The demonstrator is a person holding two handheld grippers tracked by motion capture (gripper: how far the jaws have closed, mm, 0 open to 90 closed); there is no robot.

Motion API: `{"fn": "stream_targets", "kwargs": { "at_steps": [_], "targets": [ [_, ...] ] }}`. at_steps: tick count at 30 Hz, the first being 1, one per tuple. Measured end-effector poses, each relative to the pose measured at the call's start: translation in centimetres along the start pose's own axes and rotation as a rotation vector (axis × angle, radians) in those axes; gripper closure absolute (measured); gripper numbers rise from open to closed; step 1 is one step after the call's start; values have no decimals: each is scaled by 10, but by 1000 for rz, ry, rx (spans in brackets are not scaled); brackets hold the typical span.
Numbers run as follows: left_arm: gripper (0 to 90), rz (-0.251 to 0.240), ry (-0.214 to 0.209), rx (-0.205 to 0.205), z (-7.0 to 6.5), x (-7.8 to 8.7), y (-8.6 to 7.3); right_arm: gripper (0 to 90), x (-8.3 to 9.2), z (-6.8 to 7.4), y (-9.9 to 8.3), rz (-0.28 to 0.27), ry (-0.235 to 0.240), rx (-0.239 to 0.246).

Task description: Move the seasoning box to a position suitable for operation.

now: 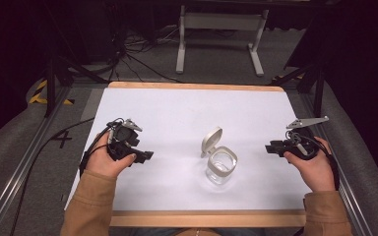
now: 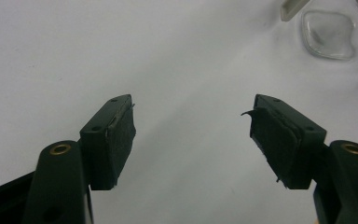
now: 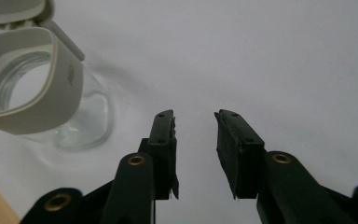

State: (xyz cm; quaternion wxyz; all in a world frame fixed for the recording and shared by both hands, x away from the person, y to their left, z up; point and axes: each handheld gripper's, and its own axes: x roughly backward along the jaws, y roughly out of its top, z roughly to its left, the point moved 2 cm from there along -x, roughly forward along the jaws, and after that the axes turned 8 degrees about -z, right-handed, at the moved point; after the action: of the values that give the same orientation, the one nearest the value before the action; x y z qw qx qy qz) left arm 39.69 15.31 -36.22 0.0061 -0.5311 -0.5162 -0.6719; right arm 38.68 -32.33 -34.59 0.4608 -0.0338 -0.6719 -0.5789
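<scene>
On the desk [image 1: 177,113], mid-front: clear jar [image 1: 221,166], hinged lid [image 1: 211,141] up | likely rigid, slippery, breakable; grip the collar | left gripper [image 2: 193,128] fingers spread, empty | right gripper [image 3: 195,135] fingers parted, empty

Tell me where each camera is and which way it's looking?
High view: above the person's side, looking forward and down at the white table; both forearms, left gripper and right gripper show.
Left gripper view: rides the left gripper, looking along its open jaws over the table.
Right gripper view: rides the right gripper, jaws open.
Shared: all three see the clear jar with its lid flipped open.
</scene>
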Motion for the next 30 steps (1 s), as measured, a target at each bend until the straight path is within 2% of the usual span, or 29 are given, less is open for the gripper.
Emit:
{"fn": "stream_targets", "kwargs": {
  "at_steps": [4,13,16,17,19,22,26,30],
  "targets": [
    [313,1,-3,8,-2,0,0,775,-1,2,0,-5,30,10],
    [313,-7,-4,-10,-6,1,2,879,-9,8,0,-11,96,34],
    [314,-3,0,-9,-8,1,2,900,-13,12,0,-12,155,31],
    [314,8,3,-17,-9,1,2,900,-13,12,0,-12,155,31],
    [313,11,1,-42,-14,1,5,900,-19,20,0,-8,221,48],
    [313,9,-3,-55,-21,3,7,900,-24,27,2,4,224,76],
    [312,14,-10,-75,-29,2,9,900,-29,34,3,14,233,88],
    [311,18,-6,-89,-31,3,10,900,-33,38,3,24,238,104]
  ]
}}
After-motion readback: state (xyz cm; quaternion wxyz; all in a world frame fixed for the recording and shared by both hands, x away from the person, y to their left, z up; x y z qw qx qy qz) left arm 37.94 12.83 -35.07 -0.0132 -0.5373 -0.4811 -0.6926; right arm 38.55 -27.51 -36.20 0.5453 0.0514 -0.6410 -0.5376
